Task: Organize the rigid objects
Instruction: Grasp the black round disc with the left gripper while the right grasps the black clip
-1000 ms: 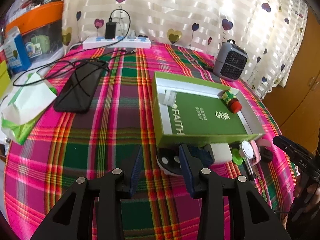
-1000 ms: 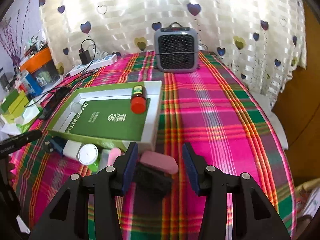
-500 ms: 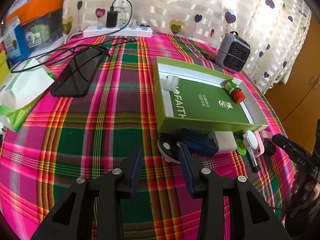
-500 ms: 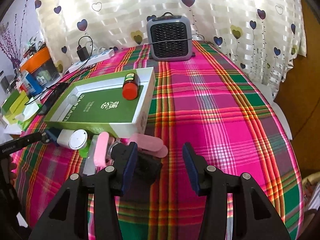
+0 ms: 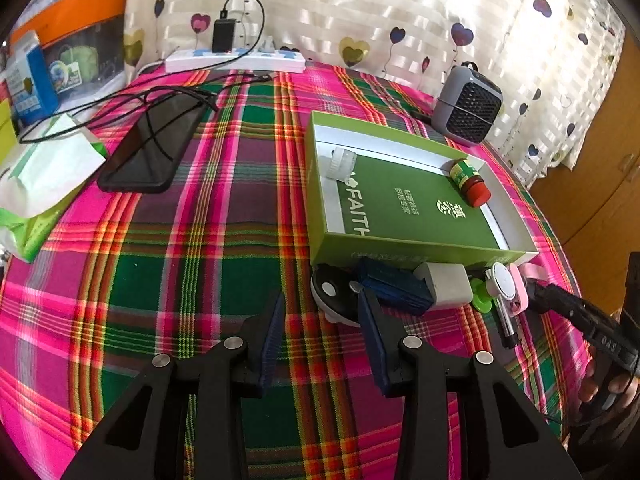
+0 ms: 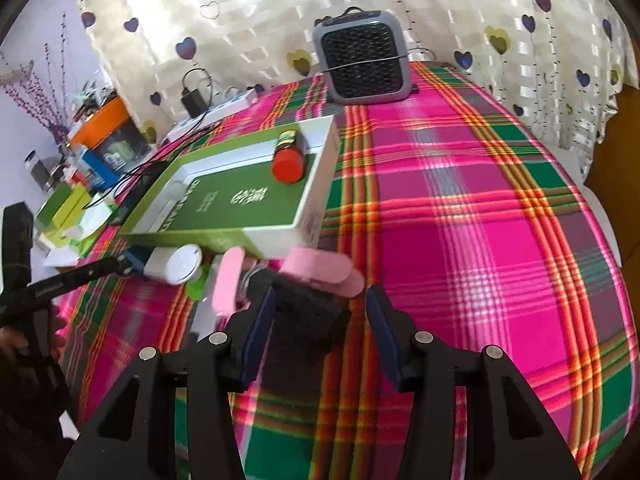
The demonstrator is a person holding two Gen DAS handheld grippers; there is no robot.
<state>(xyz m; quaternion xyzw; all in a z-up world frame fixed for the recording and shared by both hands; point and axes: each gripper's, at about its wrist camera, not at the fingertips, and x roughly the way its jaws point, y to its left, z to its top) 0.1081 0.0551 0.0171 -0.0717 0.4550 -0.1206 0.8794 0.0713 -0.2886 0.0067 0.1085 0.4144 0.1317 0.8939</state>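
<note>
Green box [image 5: 404, 200] holds a red-capped bottle [image 5: 470, 179] at its far corner; other small items line its near wall. Both claws, left [image 5: 320, 336] and right [image 6: 320, 330], spread over the plaid surface [image 5: 200, 280].

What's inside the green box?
Inside the green box lie a small bottle with a red cap, near the far right corner, and a clear plastic cap at the far left. Its green printed panel hides anything underneath.
</note>
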